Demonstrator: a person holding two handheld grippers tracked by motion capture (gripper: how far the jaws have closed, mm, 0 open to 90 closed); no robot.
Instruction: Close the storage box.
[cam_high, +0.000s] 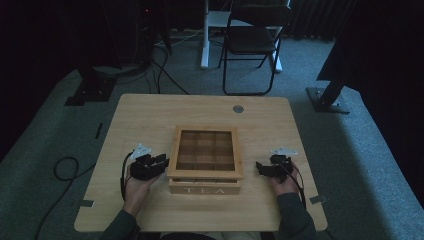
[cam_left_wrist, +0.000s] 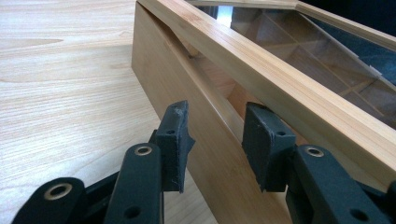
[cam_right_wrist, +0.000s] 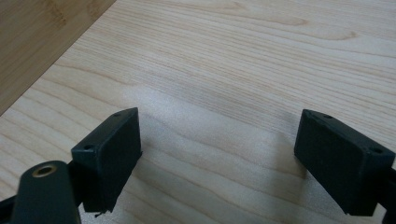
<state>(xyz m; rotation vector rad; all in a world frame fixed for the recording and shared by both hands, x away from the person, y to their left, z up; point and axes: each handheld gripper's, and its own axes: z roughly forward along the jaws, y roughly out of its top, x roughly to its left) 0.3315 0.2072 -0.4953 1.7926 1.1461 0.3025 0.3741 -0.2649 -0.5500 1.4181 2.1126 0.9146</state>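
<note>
While its jaws stand a little apart at the left side of the box, the left gripper (cam_left_wrist: 215, 140) holds nothing yet; in its own view the pads bracket the edge where the lid (cam_left_wrist: 280, 88) has lifted slightly off the box (cam_left_wrist: 187, 116), leaving a thin wedge-shaped gap. One pad sits outside the box wall, the other just under the lid's frame, though I cannot tell whether either touches the wood. The right gripper (cam_right_wrist: 219, 154) is wide open over bare desk (cam_right_wrist: 233, 60), with a corner of the box at the far left of its view.

From the high view, the box (cam_high: 205, 189), marked TEA on its near face, sits mid-desk, slightly toward the near edge, its glass-paned lid (cam_high: 205, 150) showing the dividers beneath. The left gripper (cam_high: 159, 162) is right at its left side; the right gripper (cam_high: 262, 167) lies near its right side but apart from it.

The step in hand looks like opening the lid. Next, the left gripper probably needs to close on the lid's frame and swing it up and away, while the right one steadies the box or takes the other side.

Both forearms come in from the near edge, the hands (cam_high: 137, 187) resting low on the desk (cam_high: 150, 115) and angled inward toward the box.
</note>
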